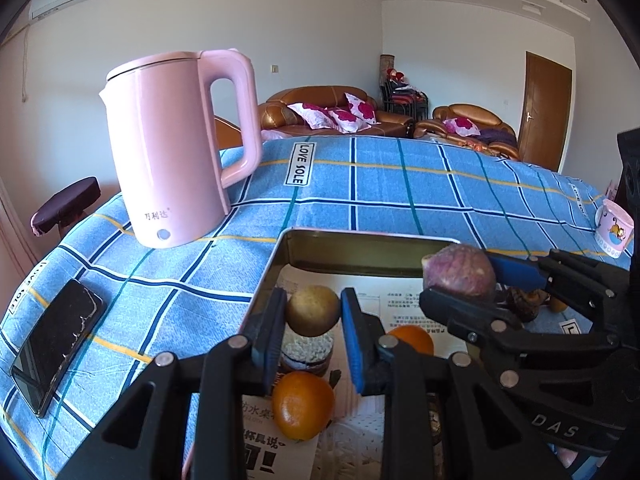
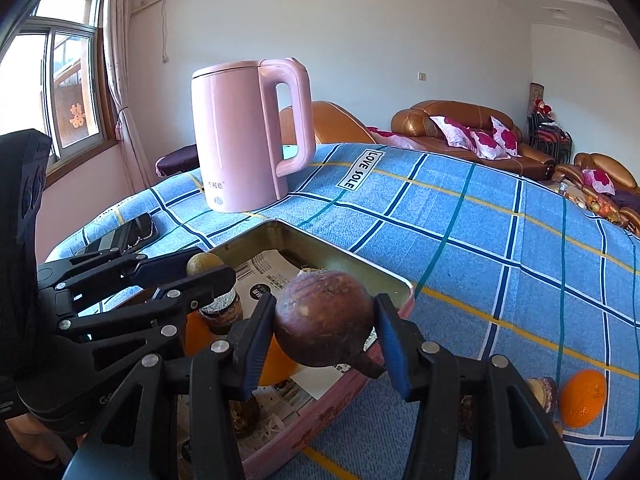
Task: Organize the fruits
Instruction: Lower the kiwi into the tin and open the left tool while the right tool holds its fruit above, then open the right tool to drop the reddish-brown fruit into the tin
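Holding a small yellow-brown fruit (image 1: 313,311) between its blue pads, the left hand-held gripper (image 1: 313,314) has its jaws drawn close in on that fruit, above the open tin (image 1: 360,246). Directly under the fruit stands a small jar (image 1: 306,350) inside the tin. An orange (image 1: 303,405) lies in the tin nearer the camera, on printed paper (image 1: 404,304) that lines the bottom; a second orange (image 1: 412,338) shows behind the left gripper's right finger.

The right hand-held gripper (image 2: 325,326) grips a larger purple-brown fruit (image 2: 324,318), jaws partly open and pads pressing both its sides. That fruit hangs over the near right rim of the tin. The two grippers sit close side by side, the left one's fruit further back over the tin.

On the blue checked cloth (image 2: 500,248) covering the worktop, outside the tin to the right, lie a third orange (image 2: 582,398) and a small dark brown fruit (image 2: 542,392), touching or nearly so.

A pink kettle (image 1: 176,148) stands upright on the cloth beyond the tin's far left corner. A black phone (image 1: 56,344) lies flat to the left. A pink cup (image 1: 614,226) stands at the right edge of the worktop.
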Motion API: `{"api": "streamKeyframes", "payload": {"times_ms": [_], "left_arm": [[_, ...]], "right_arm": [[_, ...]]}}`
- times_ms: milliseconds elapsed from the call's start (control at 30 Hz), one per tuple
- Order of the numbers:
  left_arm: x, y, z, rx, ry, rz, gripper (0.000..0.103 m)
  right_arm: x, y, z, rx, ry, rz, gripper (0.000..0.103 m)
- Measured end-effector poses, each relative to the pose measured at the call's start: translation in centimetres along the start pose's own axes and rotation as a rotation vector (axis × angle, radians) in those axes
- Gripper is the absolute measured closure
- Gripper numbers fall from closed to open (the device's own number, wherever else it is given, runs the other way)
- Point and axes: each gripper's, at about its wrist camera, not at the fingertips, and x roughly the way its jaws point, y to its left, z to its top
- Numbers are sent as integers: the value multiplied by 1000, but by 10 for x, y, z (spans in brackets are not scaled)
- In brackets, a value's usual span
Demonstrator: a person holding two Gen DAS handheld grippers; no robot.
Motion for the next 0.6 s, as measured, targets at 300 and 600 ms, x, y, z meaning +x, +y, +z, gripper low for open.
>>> {"api": "streamKeyframes", "payload": {"times_ms": [300,600], "left_arm": [[-4,4,0,-19,-13,19,64],[-16,-2,-2,-34,-49,7,34]], "right_arm": [[1,0,0,5,4,-15,44],[-18,-10,-7,39,-33,-31,38]]}}
